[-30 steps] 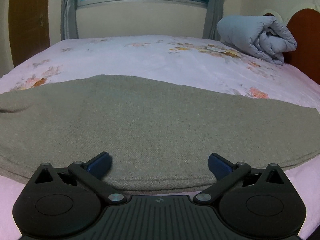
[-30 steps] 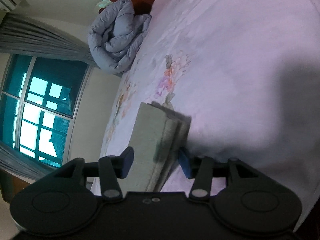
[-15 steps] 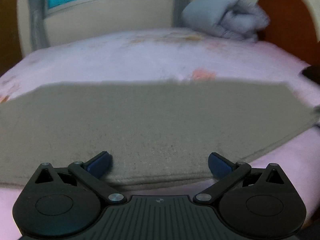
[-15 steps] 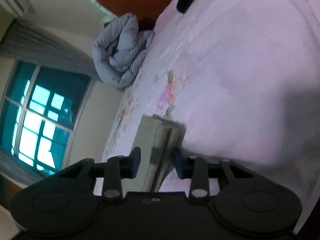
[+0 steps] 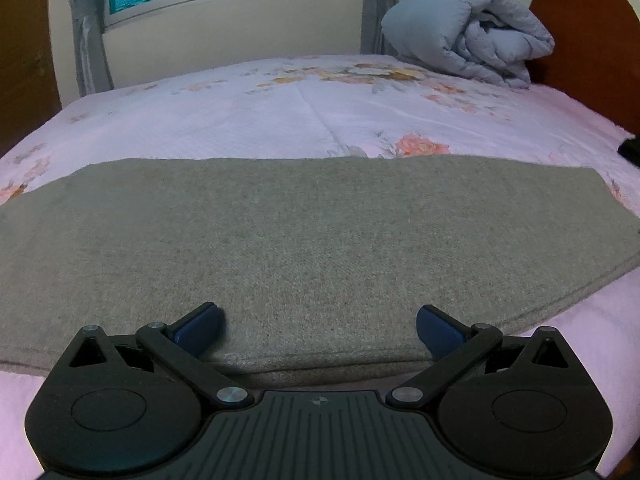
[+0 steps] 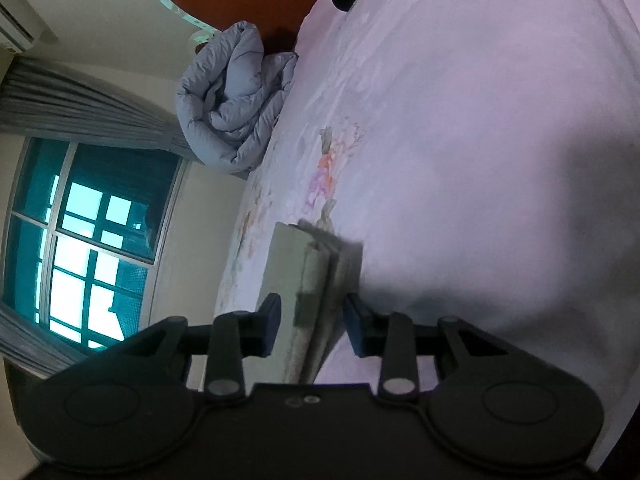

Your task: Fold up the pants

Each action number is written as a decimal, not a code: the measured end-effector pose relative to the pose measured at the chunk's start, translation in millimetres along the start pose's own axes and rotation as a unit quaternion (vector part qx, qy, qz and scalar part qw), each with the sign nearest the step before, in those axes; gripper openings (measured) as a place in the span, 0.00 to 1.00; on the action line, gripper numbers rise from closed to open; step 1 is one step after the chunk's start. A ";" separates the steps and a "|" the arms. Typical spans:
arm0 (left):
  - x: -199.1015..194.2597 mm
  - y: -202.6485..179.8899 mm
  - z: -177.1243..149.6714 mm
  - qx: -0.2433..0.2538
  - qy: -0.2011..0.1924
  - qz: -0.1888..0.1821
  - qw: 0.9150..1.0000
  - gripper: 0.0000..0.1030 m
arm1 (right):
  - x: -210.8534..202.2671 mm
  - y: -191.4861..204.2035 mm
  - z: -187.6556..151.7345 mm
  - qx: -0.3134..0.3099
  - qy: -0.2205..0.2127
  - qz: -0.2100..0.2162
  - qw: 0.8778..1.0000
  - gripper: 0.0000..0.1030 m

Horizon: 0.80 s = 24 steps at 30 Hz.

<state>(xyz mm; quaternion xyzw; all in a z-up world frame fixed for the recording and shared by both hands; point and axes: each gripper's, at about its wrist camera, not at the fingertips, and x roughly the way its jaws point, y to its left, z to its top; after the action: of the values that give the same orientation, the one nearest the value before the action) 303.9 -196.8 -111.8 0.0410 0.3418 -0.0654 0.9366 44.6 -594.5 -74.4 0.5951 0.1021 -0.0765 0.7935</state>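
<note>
- the pants point(image 5: 320, 240) are a grey-green, felt-like cloth, folded into a long flat band that lies across the bed point(image 5: 248, 120) from side to side
- their top face is smooth and shows no wrinkles; a stitched hem runs along the near edge and around the right end
- in the right wrist view the pants point(image 6: 316, 280) appear end-on as a stack of several layers, with the pink sheet on either side
- the left gripper point(image 5: 318, 322) sits low at the near long edge of the pants, its jaws wide apart, both blue pads point(image 5: 198, 326) over the cloth and closing on nothing
- the right gripper point(image 6: 312, 322) is turned on its side at the end of the pants, its jaws set apart on either side of the layered edge; whether the pads point(image 6: 272, 320) touch the cloth cannot be told
- a rolled grey-blue quilt point(image 5: 468, 36) lies at the far corner of the bed, beside the brown headboard point(image 5: 592, 32)
- no containers show in either view
</note>
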 end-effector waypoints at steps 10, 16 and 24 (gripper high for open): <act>-15.8 -10.7 -13.5 0.016 -0.015 0.017 1.000 1.00 | 13.6 16.9 5.4 -0.050 0.024 -0.053 0.997 0.13; -16.8 -11.6 -20.6 0.027 -0.021 0.018 0.999 1.00 | 15.8 19.8 2.8 -0.058 0.020 -0.070 0.996 0.10; -43.0 54.2 2.5 -0.043 -0.046 -0.030 0.998 1.00 | 13.9 95.5 -13.8 -0.156 0.023 -0.032 0.987 0.08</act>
<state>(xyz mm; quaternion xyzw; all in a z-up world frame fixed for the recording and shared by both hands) 281.0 -139.4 -80.4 -0.0131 0.3020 -0.0808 0.9498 80.3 -554.5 7.0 0.4621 0.1500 -0.0713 0.8711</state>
